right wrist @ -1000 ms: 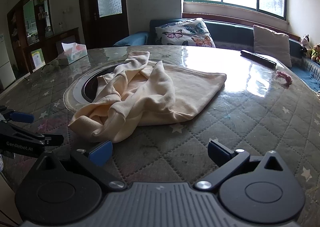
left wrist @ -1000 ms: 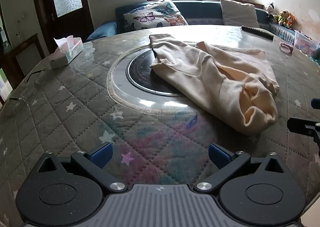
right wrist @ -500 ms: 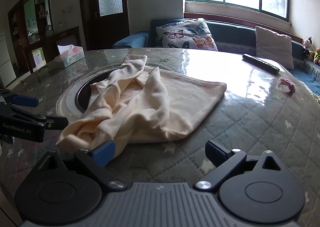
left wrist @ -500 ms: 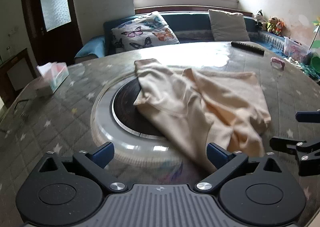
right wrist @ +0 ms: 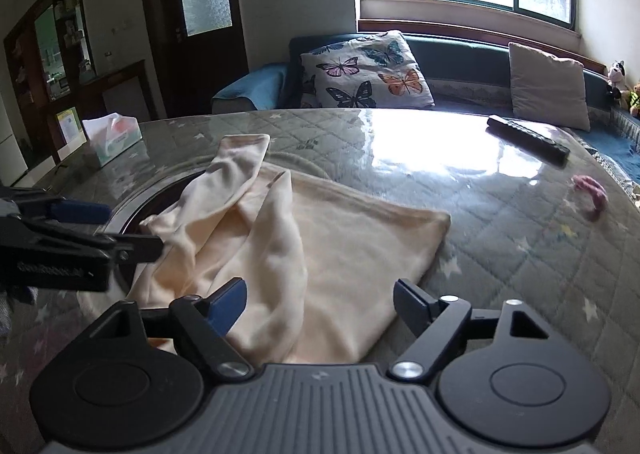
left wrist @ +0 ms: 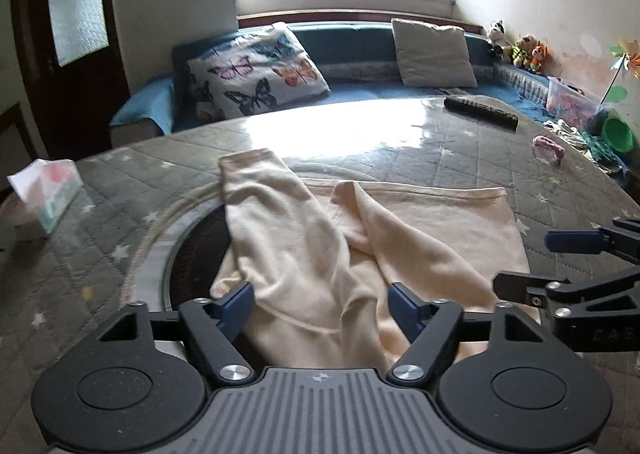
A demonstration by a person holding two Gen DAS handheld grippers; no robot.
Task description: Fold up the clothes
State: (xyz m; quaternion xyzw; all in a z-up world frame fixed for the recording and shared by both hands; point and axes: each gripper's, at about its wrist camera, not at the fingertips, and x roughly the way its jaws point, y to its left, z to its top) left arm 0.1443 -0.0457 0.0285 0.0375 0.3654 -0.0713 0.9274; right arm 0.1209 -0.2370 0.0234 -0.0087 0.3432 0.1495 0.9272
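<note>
- Centrally, a crumpled cream-coloured knit garment lies on a round desk covered by a grey quilted star-patterned cloth under a glossy clear sheet, partly over the desk's dark circular middle inset.
- One long sleeve stretches toward the far edge; the flat body spreads to the right.
- The left gripper hovers low at the garment's near end, jaws wide apart with cloth between them, not clamped.
- The right gripper sits just beside it, jaws also wide, over the garment's near right part.
- A white tissue box stands near the left edge.
- A black remote control and a small pink object lie toward the far right edge.
</note>
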